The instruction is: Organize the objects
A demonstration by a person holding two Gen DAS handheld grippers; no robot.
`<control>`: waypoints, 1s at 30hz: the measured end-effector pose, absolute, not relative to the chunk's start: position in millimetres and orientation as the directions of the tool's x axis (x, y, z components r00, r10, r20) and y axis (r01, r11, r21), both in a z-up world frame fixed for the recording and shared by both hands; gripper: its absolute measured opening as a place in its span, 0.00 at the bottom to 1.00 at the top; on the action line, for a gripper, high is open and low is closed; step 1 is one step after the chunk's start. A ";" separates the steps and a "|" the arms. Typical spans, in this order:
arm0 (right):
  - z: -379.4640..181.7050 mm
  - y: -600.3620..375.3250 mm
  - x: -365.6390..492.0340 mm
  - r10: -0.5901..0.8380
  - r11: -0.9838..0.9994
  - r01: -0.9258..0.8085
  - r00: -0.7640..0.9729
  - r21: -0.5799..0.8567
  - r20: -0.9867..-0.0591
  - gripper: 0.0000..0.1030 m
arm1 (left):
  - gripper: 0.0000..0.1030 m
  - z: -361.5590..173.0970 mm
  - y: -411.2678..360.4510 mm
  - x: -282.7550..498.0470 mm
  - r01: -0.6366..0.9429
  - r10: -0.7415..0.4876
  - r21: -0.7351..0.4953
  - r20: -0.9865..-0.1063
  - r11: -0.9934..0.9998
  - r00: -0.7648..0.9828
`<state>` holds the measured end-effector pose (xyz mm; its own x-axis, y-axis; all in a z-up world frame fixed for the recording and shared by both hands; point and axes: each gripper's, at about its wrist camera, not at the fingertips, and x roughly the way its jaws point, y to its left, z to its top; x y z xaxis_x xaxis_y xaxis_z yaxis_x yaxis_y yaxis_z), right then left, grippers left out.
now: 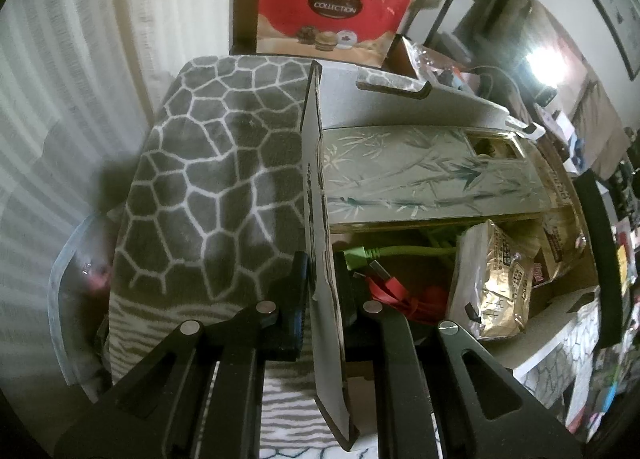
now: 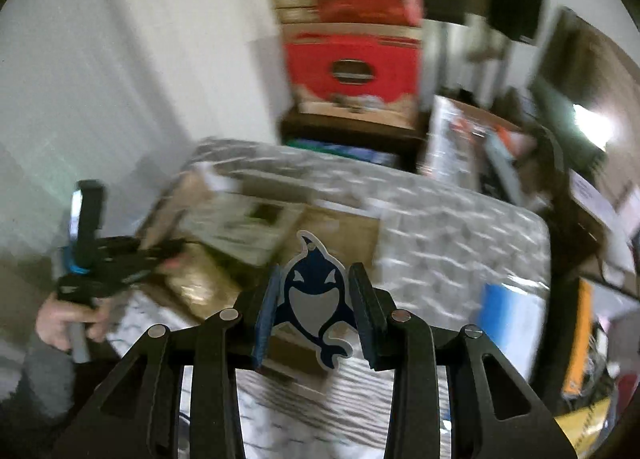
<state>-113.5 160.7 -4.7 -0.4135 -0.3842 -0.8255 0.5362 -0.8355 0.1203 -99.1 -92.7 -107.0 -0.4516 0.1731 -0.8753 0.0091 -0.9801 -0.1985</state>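
A: While the left gripper (image 1: 320, 291) has its jaws clamped on the cardboard box flap (image 1: 316, 187), item one: box (image 1: 560, 299) on the patterned counter (image 1: 208, 179), holding red cable (image 1: 404, 295), green cable (image 1: 400, 251), gold packet (image 1: 492, 291). Hazard?

B: Flap edge already torn; a hard pull could rip it or drag the box.

A: Item two: orca sticker (image 2: 316, 299), right gripper (image 2: 316, 299), box at ten o'clock.

B: Jaws pinch the sticker by its edges. Thin card; view blurred, so a quick swing could make it buckle or slip out.
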 end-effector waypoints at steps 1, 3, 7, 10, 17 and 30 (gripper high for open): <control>-6.4 145.4 -112.9 -0.390 -0.822 0.558 -0.402 0.116 -0.828 0.34 | 0.10 -107.0 -92.5 -98.9 0.008 0.173 -0.198 -0.875 -0.980 -0.451; -12.1 118.6 -110.8 -0.392 -0.800 0.591 -0.389 0.101 -0.834 0.34 | 0.10 -107.5 -93.0 -98.7 0.007 0.174 -0.199 -0.876 -0.980 -0.450; -27.1 83.8 -117.6 -0.388 -0.780 0.618 -0.362 0.093 -0.848 0.34 | 0.10 -107.9 -93.0 -98.8 0.006 0.175 -0.199 -0.876 -0.980 -0.450; -38.1 65.1 -128.5 -0.363 -0.781 0.621 -0.363 0.068 -0.858 0.34 | 0.10 -107.9 -93.0 -98.8 0.006 0.175 -0.199 -0.876 -0.980 -0.450; -59.9 43.9 -151.2 -0.374 -0.788 0.606 -0.328 0.111 -0.867 0.38 | 0.10 -107.6 -92.9 -98.6 0.006 0.176 -0.200 -0.876 -0.980 -0.450; -26.4 91.3 -140.3 -0.392 -0.822 0.556 -0.395 0.124 -0.831 0.51 | 0.10 -107.5 -94.0 -99.0 0.007 0.176 -0.201 -0.876 -0.980 -0.449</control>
